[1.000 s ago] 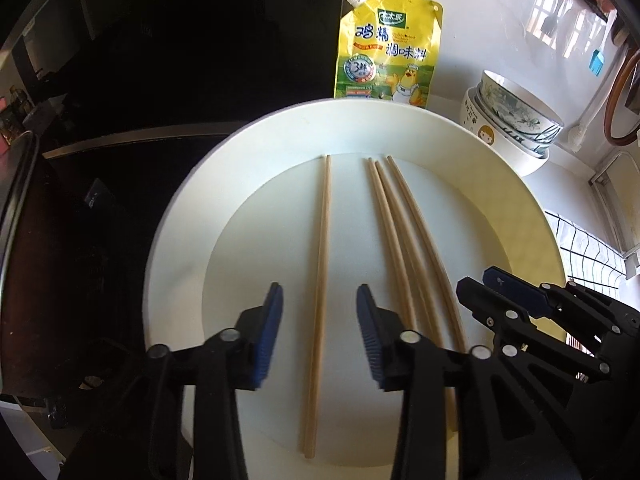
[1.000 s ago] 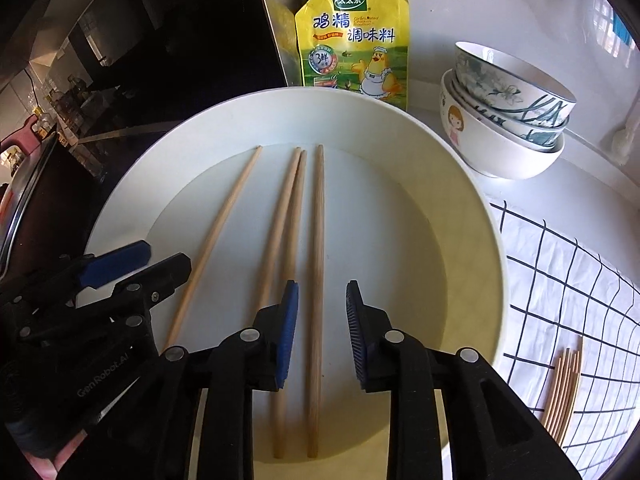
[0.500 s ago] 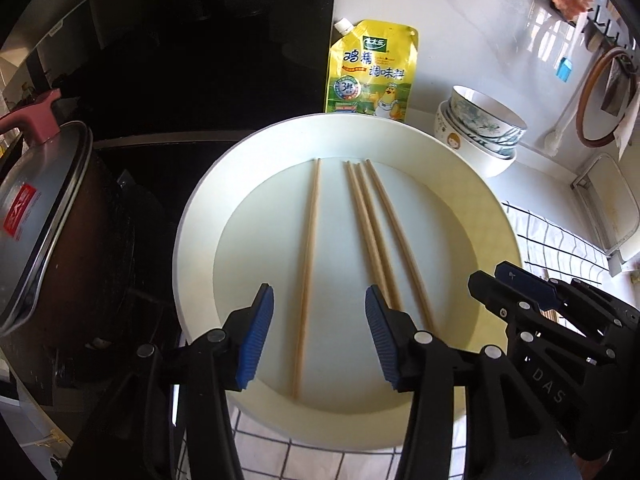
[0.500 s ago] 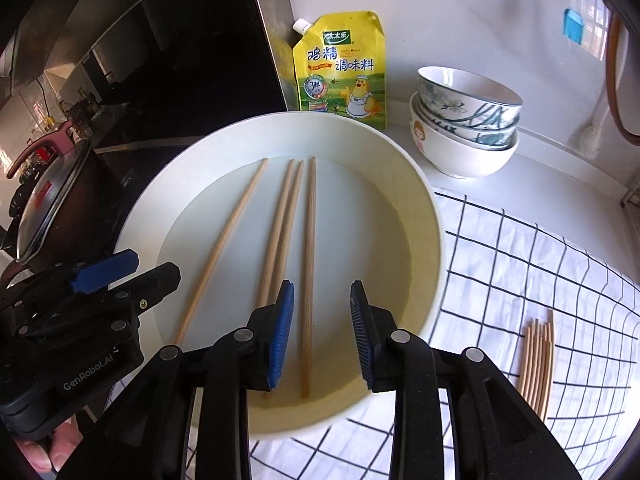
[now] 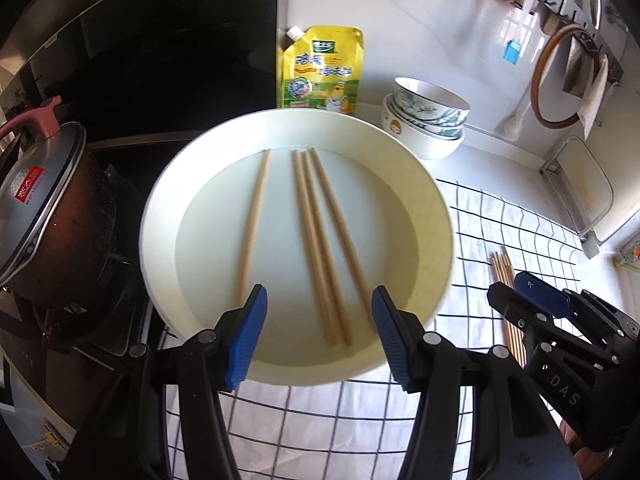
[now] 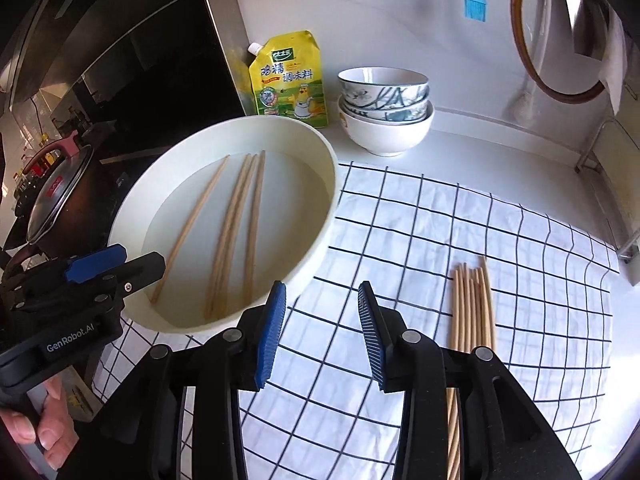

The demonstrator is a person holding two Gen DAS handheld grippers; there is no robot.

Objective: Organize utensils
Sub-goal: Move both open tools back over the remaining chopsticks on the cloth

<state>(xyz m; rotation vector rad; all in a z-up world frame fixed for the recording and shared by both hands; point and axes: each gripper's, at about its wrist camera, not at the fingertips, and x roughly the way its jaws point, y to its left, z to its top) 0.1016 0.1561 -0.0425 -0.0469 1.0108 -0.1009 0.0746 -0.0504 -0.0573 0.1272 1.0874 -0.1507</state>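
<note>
Item 1, yellow spouted pouch point(image 6: 289, 78): stands against the back wall behind the basin; printed Chinese characters, a round "3" badge and a cartoon chick; the small print is too fine to read.

Item 2, left gripper point(image 5: 318, 334): black frame, blue ribbed pads. Seen from the right wrist camera, its body point(image 6: 72, 304) bears "GenRobot.AI" in white; a person's fingers point(image 6: 38, 432) wrap its handle. Its jaws have just been opening and stand moderately apart, gripping nothing; they hover above the near rim of the basin.

Item 3, right gripper point(image 6: 322, 330): same make; its side, seen from the left wrist camera point(image 5: 560, 344), reads "DAS". Its jaws have just been opening, to a narrower gap than the left's, with nothing between the pads; checked cloth lies below them.

Item 4, white round basin point(image 5: 436, 208): holds four wooden chopsticks point(image 5: 316, 240), one lying apart to the left point(image 5: 252, 228), three close together.

Item 5, chopstick bundle point(image 6: 472, 308): lies on the black-and-white checked cloth point(image 6: 440, 220), right of the basin, well apart from it.

Item 6, stacked bowls point(image 6: 384, 108): floral pattern, beside the pouch.

Item 7, lidded pot point(image 5: 36, 200): red label with white writing, unreadable.
</note>
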